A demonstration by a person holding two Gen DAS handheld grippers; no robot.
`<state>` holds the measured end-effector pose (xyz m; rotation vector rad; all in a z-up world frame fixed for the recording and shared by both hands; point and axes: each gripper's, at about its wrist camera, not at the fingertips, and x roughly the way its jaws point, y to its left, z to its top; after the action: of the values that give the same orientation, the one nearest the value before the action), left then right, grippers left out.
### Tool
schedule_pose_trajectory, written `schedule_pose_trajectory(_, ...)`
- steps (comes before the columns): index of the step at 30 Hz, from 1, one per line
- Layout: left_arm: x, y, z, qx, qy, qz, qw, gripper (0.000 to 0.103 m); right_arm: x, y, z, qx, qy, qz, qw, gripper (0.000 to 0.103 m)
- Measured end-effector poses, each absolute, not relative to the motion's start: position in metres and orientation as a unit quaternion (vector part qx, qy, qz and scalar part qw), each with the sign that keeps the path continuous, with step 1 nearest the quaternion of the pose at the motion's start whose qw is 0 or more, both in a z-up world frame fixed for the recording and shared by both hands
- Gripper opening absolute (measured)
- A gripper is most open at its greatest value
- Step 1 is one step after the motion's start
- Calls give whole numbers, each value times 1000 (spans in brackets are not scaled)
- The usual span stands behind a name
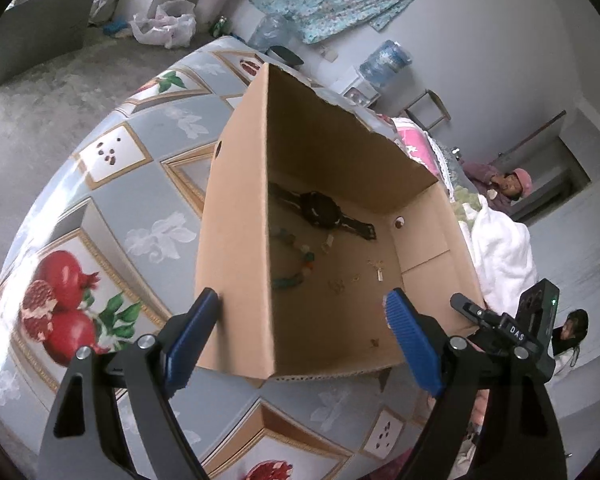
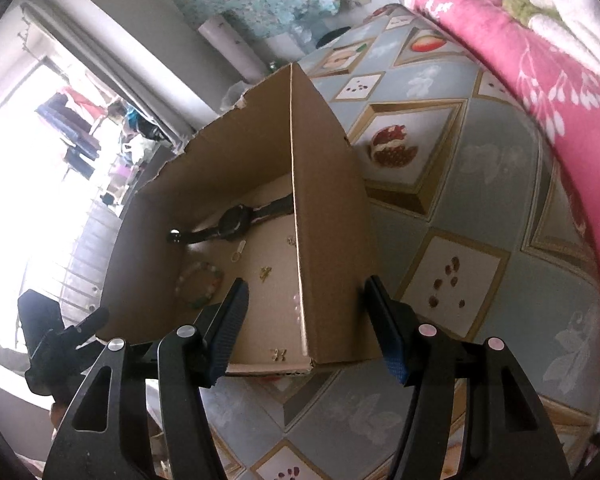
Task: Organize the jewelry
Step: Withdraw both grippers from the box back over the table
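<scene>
blurring small trinkets (image 1: 342, 284) inside cardboard box (image 1: 236, 248)

Watch (image 1: 322, 210) and bracelet (image 1: 294, 262) inside box (image 1: 236, 216) on table (image 1: 112, 184)

Cardboard box (image 1: 236, 216): one, open-topped, on the table (image 1: 100, 184).
Wristwatch (image 1: 320, 210): one, black, lying on the box floor.
Beaded bracelet (image 1: 296, 264): one, with coloured stones, beside the watch.
Small gold pieces (image 1: 378, 270): at least five scattered on the box floor; exact count unclear.
Fingers with blue pads (image 1: 198, 328): two on each gripper.
Water bottles (image 1: 384, 62): two, by the far wall.
</scene>
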<state>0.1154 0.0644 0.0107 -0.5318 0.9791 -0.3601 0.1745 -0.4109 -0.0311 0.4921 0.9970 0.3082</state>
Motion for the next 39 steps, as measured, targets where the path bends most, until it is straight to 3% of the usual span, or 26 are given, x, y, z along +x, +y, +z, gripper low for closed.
schedule_pose_trajectory(10, 60, 57, 61, -147, 378, -152, 901, 86, 106, -414, 12, 186, 377, 30, 907, 64)
schedule_pose_trajectory(14, 38, 44, 77, -131, 350, -162, 913, 97, 71, -396, 26, 143, 344, 10, 928, 72)
schedule_pose_trajectory(23, 15, 18, 89, -97, 344, -122, 926, 97, 29, -366, 46, 93, 302, 17, 949, 91)
schedule_pose_trajectory(39, 12, 1, 86, -5, 338, -8, 941, 97, 10, -346, 45, 39, 297, -34, 953, 95)
